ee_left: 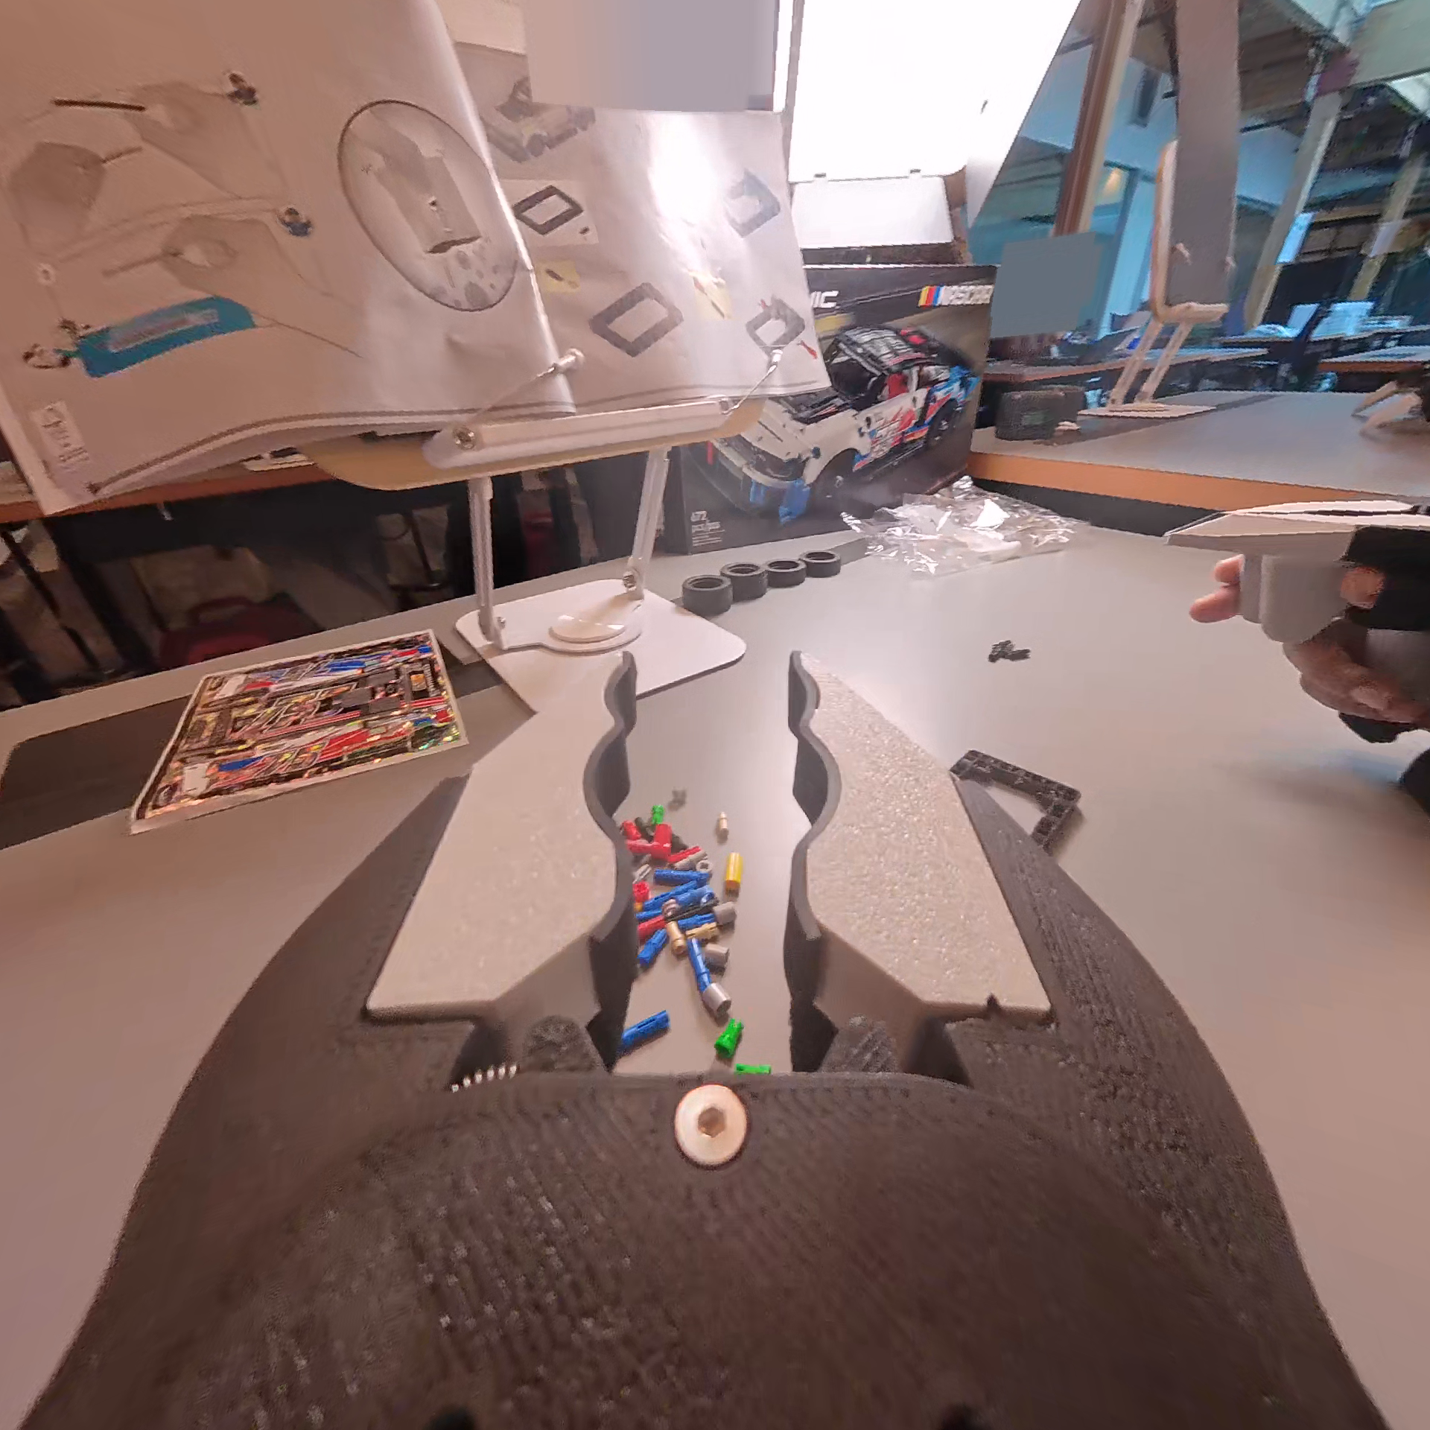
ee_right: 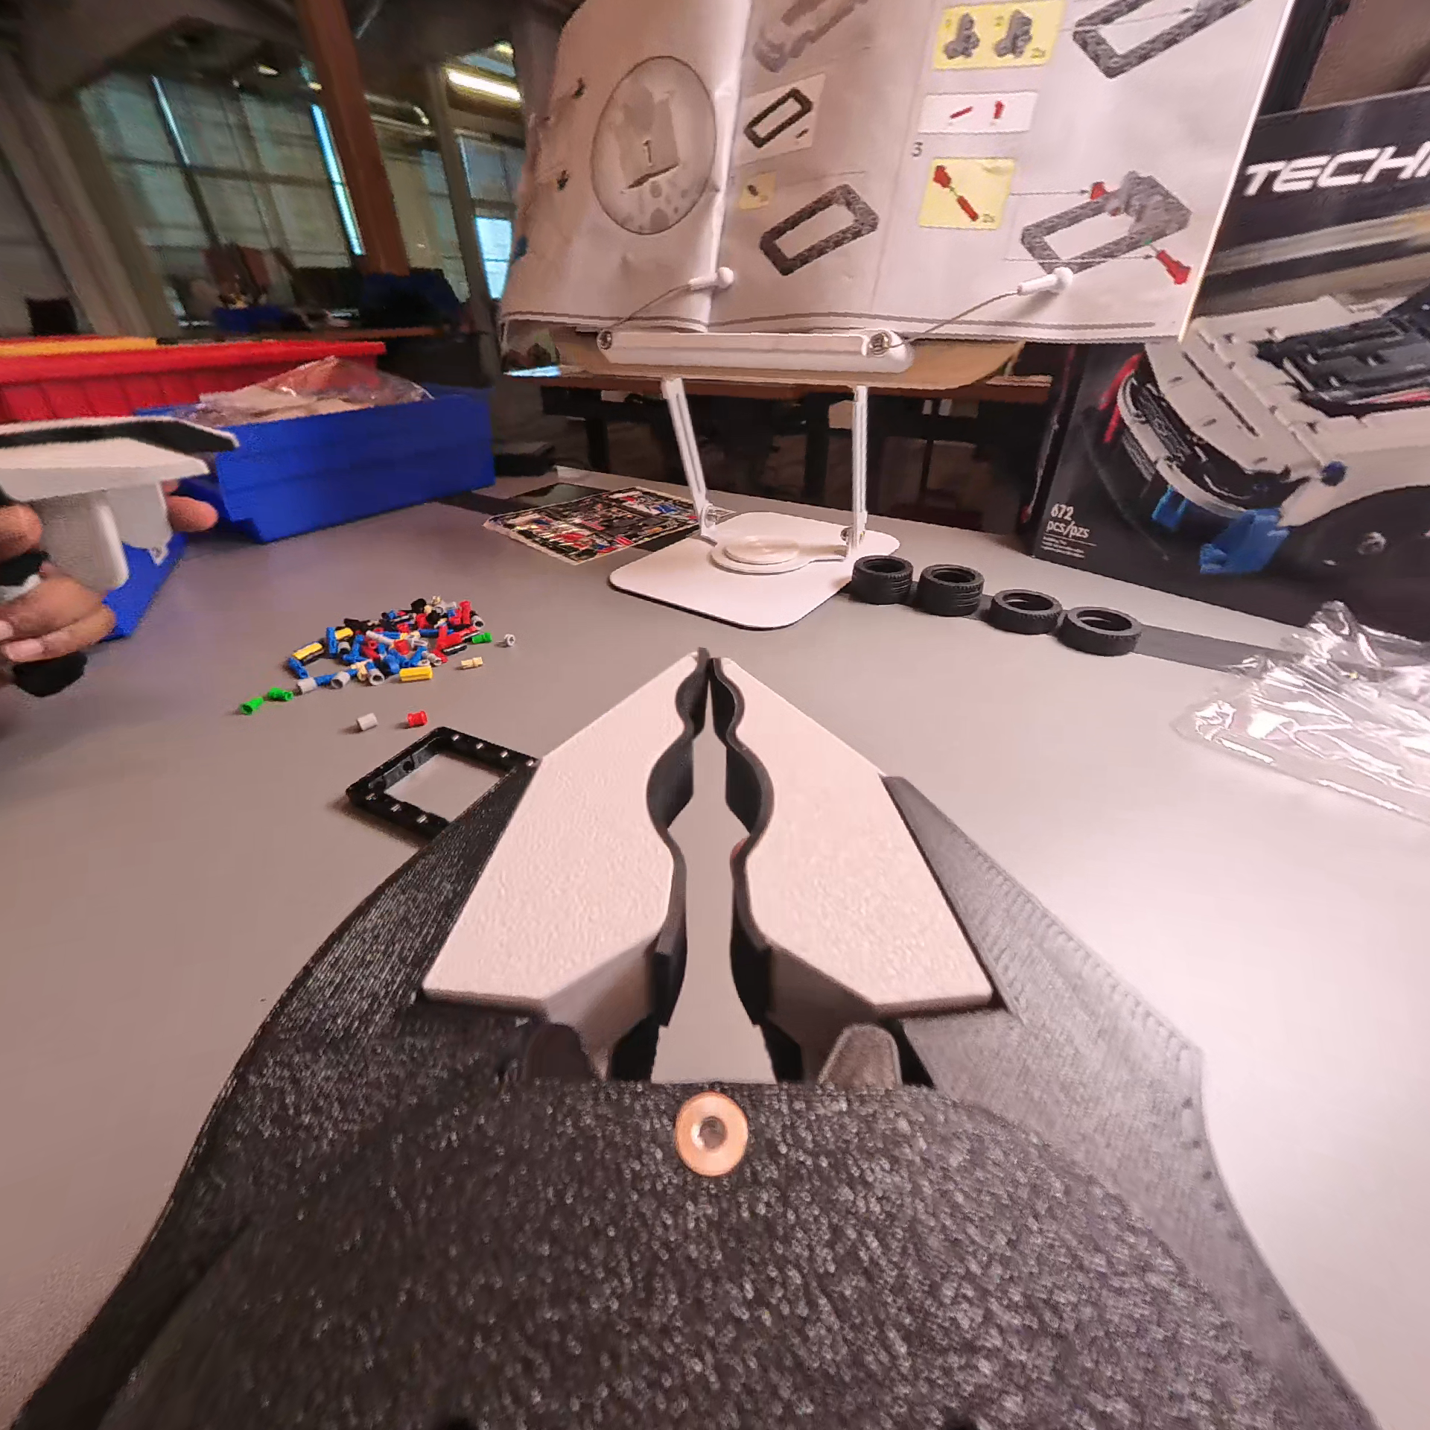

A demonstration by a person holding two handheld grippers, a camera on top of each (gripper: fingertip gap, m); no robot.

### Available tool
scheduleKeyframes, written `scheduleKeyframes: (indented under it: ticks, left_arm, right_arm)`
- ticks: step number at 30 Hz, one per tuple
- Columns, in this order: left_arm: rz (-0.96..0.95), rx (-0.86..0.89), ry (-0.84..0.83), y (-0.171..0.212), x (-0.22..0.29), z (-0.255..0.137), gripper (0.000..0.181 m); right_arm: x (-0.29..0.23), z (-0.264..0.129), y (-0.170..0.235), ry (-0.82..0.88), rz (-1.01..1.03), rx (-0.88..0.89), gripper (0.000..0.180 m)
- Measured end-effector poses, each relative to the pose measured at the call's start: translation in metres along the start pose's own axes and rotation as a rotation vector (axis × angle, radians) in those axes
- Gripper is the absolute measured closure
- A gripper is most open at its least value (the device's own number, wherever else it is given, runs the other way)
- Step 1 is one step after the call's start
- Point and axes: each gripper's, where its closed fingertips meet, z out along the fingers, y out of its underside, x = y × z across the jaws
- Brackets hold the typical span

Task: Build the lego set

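Observation:
A pile of small coloured lego pins (ee_left: 681, 905) lies on the grey table; it also shows in the right wrist view (ee_right: 387, 642). My left gripper (ee_left: 712, 673) is open and empty, hovering over that pile. A black rectangular lego frame (ee_right: 433, 778) lies flat on the table just left of my right gripper (ee_right: 708, 661), which is shut with nothing between its tips. The frame's corner shows in the left wrist view (ee_left: 1021, 797). A small black piece (ee_left: 1008, 652) lies farther out on the table. The right gripper (ee_left: 1300, 534) shows at the right edge of the left wrist view.
An open instruction booklet (ee_right: 890, 155) sits on a white stand (ee_right: 758, 573) at the back. Beside it are several black tyres (ee_right: 998, 603), a sticker sheet (ee_left: 302, 723), the set's box (ee_left: 836, 402), clear plastic bags (ee_right: 1331, 712) and blue and red bins (ee_right: 333, 456).

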Motion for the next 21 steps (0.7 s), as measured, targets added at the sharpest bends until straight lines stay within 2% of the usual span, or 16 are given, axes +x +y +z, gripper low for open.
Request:
scheduleKeyframes:
  ticks: [1,3,7,14,18,21]
  left_arm:
    - [-0.002,-0.008,-0.014,0.001,-0.004,-0.001,0.15]
    - [-0.017,-0.028,-0.011,0.005,-0.008,-0.002,0.181]
    - [-0.065,-0.049,-0.027,0.009,-0.018,-0.004,0.181]
    - [-0.1,-0.054,-0.252,0.009,-0.076,-0.024,0.181]
    - [-0.208,-0.076,-0.267,0.02,-0.091,-0.029,0.178]
    - [-0.25,-0.218,-0.202,0.046,-0.084,-0.016,0.168]
  right_arm:
    - [0.002,0.0,0.001,0.004,0.011,-0.004,0.18]
    - [0.002,0.002,0.004,-0.004,0.027,-0.018,0.18]
    - [-0.006,0.003,0.004,-0.047,0.028,-0.023,0.18]
    - [-0.017,-0.005,-0.008,-0.104,0.005,0.016,0.176]
    - [-0.019,-0.009,-0.01,-0.114,-0.006,0.023,0.172]
    - [-0.02,-0.01,-0.01,-0.119,0.001,0.02,0.172]
